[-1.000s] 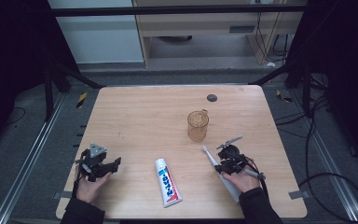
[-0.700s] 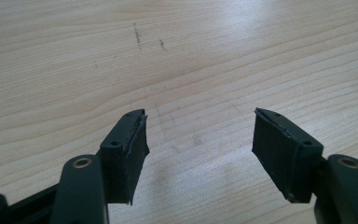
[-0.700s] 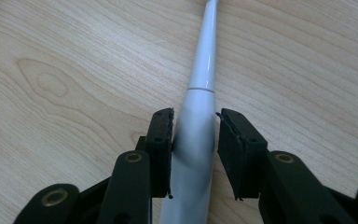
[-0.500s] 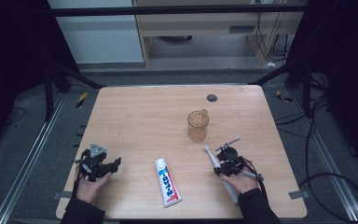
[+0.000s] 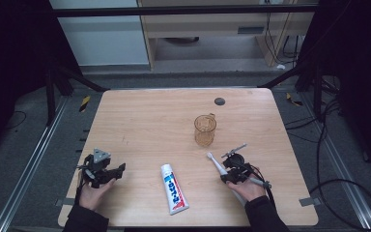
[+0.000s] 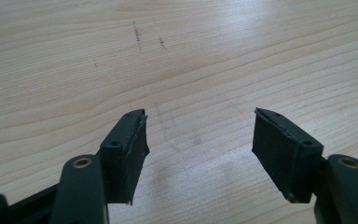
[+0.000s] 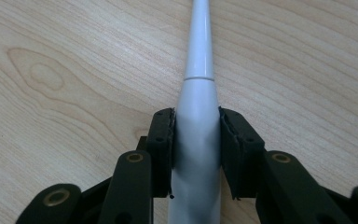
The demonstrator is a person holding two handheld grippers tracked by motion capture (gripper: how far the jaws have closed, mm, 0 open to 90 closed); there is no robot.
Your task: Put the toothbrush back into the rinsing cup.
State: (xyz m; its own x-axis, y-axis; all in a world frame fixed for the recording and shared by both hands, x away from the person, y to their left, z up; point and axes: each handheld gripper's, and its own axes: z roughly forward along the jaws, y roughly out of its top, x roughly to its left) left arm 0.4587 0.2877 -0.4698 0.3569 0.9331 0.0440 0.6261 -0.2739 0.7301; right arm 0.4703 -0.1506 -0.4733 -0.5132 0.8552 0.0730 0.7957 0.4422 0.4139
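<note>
So the right gripper (image 5: 234, 170) had its two black jaws pinched on the thick white plastic handle of an electric toothbrush (image 7: 198, 93), gripping it from both sides, down at the near right of the pale wooden table (image 5: 145, 116). The brush lay flat, its bristle head pointing away toward a clear amber plastic cup with a handle (image 5: 205, 129) standing upright near it. The left gripper (image 6: 200, 144) sat near the left edge, jaws spread wide over bare wood, nothing between them. A white toothpaste tube with blue and red print (image 5: 173, 188) was lying between the two hands.
</note>
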